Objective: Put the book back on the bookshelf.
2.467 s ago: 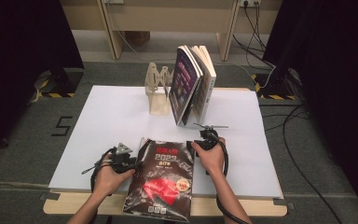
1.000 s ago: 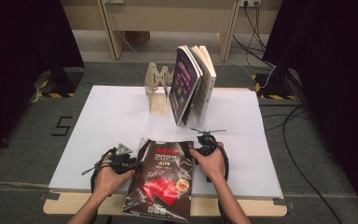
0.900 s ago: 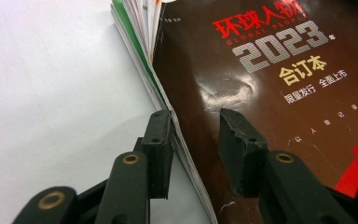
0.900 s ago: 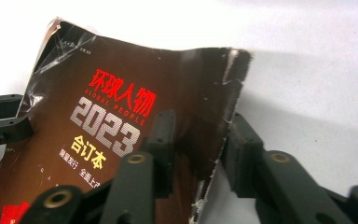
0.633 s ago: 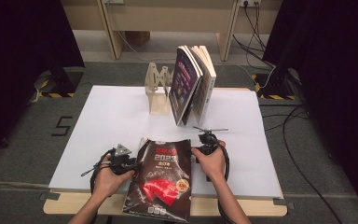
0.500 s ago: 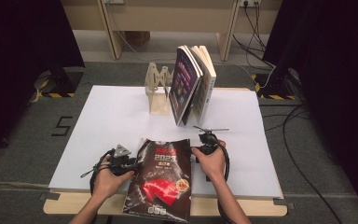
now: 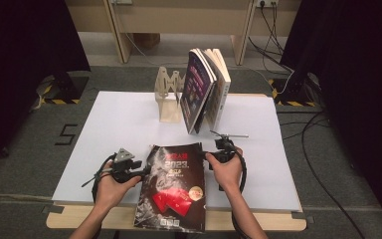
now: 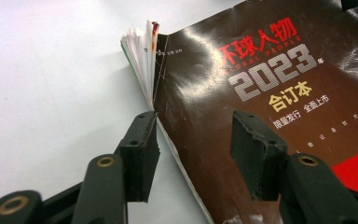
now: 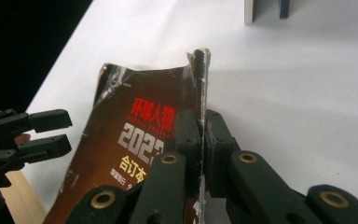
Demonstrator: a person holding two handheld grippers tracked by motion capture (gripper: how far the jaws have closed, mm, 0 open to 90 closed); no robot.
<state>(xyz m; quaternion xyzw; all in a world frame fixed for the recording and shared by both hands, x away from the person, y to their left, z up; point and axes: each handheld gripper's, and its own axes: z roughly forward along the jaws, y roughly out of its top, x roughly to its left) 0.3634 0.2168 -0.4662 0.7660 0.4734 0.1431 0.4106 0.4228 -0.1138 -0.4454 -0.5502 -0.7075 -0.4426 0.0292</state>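
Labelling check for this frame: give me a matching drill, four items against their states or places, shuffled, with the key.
Items:
1. left gripper
2. right gripper
3. dark 2023 magazine
4. wooden book stand

States or places:
A. clamped on the magazine's edge
B. far side of the table, beside upright books
C. jaws apart, astride the magazine's page edge, just opened wider
D. flat at the table's near edge

Pairs: 1-C, 2-A, 3-D, 4-B
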